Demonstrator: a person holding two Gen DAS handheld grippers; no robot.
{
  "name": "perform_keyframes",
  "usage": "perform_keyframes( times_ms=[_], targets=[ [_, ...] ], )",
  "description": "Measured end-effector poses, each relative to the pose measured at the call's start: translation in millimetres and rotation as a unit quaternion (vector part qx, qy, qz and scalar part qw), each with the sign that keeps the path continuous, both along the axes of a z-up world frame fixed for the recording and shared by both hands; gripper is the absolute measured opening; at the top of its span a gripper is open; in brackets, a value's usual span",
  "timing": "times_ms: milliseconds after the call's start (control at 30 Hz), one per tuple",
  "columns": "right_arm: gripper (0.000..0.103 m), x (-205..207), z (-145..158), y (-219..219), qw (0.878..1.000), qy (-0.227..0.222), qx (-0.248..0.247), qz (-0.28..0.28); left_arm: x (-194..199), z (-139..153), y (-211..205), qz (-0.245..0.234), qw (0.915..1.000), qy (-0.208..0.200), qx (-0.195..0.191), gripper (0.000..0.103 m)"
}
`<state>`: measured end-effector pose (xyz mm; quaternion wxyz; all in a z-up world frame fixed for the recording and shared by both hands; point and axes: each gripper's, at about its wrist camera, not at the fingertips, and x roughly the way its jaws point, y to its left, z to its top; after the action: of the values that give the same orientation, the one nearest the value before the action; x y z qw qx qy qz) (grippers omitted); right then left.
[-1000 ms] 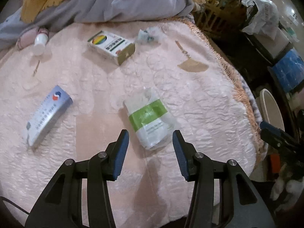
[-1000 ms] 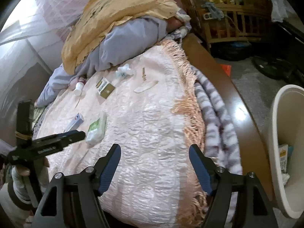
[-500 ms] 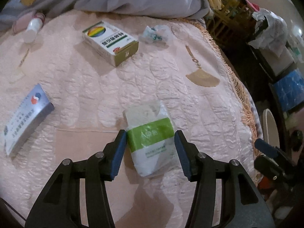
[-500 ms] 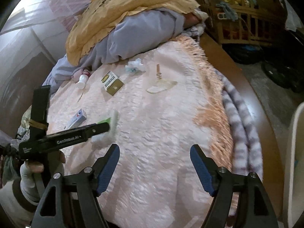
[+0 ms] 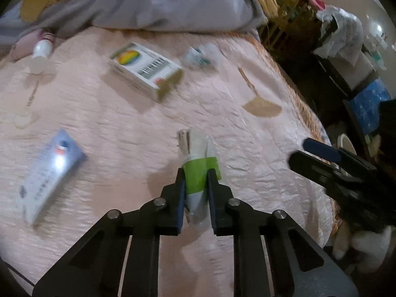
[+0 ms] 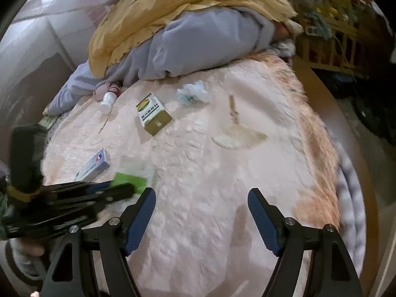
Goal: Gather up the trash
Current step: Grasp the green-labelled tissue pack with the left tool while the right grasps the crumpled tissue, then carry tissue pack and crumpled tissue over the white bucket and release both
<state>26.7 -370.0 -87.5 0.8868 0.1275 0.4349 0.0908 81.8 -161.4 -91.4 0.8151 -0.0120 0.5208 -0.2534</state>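
The left gripper [image 5: 195, 173] is closing its fingers [image 5: 179, 198] on a packet [image 5: 198, 163], a white plastic pack with a green band, and the pack is crumpling between the pads. The packet is lying near the middle of the bed [image 5: 123, 128], on a pink quilted cover, with its far end sticking out past the fingertips. The right gripper [image 6: 201, 203] is hovering over bare cover nearer the bed's fringed edge, its fingers [image 6: 138, 220] standing wide with nothing between them.

Other litter is lying well apart on the cover: a blue tube box [image 5: 47, 173] to the left of the packet, a carton [image 5: 146, 70] with a barcode farther back, a crumpled wrapper [image 5: 200, 55] beside it, a small white bottle [image 5: 40, 52] at the far left by a grey blanket [image 5: 160, 2]. A brown fan-shaped thing [image 5: 262, 104] is lying toward the right edge. A pale bin [image 5: 346, 143] is showing beyond the bed, partly hidden.
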Motion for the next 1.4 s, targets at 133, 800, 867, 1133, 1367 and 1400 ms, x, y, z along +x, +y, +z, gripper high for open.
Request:
perform_keyframes(
  times_ms=[133, 800, 867, 1133, 1367, 1400],
  targets=[
    [0.074, 37, -3, 16, 1.000, -0.016, -0.022, 0.008, 6, 4, 19, 0.019, 0.9998, -0.001, -0.007, 0.013],
    [0.023, 169, -17, 25, 0.999, -0.010, -0.047, -0.004, 9, -19, 16, 0.013, 0.9999, 0.008, -0.003, 0.013],
    [0.023, 148, -10, 19, 0.999, -0.018, -0.037, 0.003, 7, -15, 17, 0.013, 0.9999, 0.005, -0.006, 0.013],
    [0.023, 48, 6, 11, 0.999, -0.038, -0.023, 0.022, -13, 0, 20, 0.004, 0.9998, -0.017, 0.002, 0.013],
    [0.023, -15, 11, 12, 0.999, -0.045, -0.002, 0.020, -31, 19, 13, -0.004, 0.9990, -0.043, 0.010, 0.013],
    [0.023, -21, 13, 14, 0.999, -0.047, -0.004, 0.020, -34, 22, 12, -0.006, 0.9988, -0.048, 0.010, 0.013]
  ],
)
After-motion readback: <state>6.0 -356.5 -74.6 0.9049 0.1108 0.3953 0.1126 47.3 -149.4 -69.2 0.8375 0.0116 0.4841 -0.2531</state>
